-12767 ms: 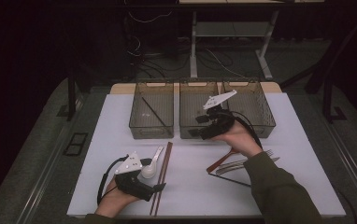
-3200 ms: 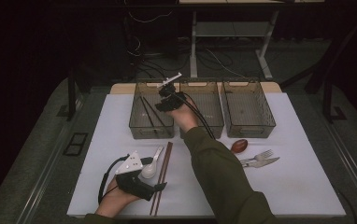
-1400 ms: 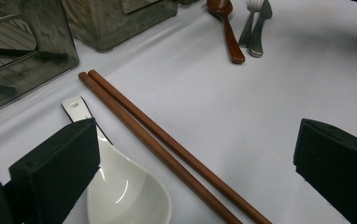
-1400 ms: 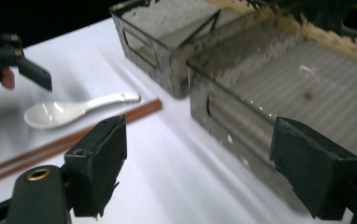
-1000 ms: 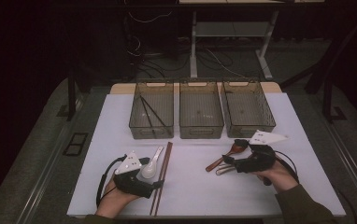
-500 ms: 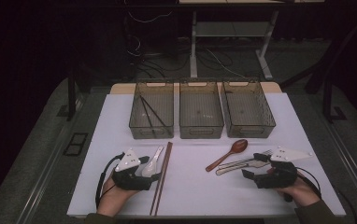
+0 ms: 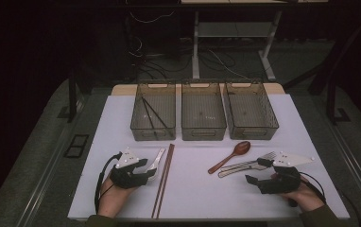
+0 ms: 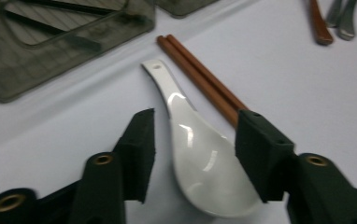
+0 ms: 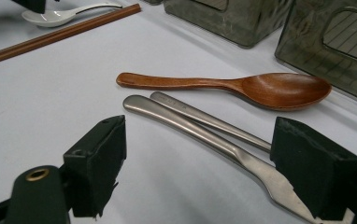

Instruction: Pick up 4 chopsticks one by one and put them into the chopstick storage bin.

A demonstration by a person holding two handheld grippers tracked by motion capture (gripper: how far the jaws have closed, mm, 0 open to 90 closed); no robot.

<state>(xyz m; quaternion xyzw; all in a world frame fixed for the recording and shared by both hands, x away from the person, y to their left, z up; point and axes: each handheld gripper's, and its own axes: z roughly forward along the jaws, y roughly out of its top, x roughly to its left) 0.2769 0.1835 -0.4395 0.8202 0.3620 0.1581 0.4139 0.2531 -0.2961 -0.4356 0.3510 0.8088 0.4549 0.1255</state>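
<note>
The left gripper (image 8: 193, 149) is sitting wide open around the bowl of the white spoon (image 8: 200, 163), gripping nothing. That spoon is lying just left of the chopsticks (image 7: 163, 177). The right gripper (image 9: 197, 163) is also gaping wide and holding nothing, straddling the two metal utensils (image 9: 204, 128), which are lying just beside the wooden spoon (image 9: 242, 86), well right of the chopsticks.
</note>
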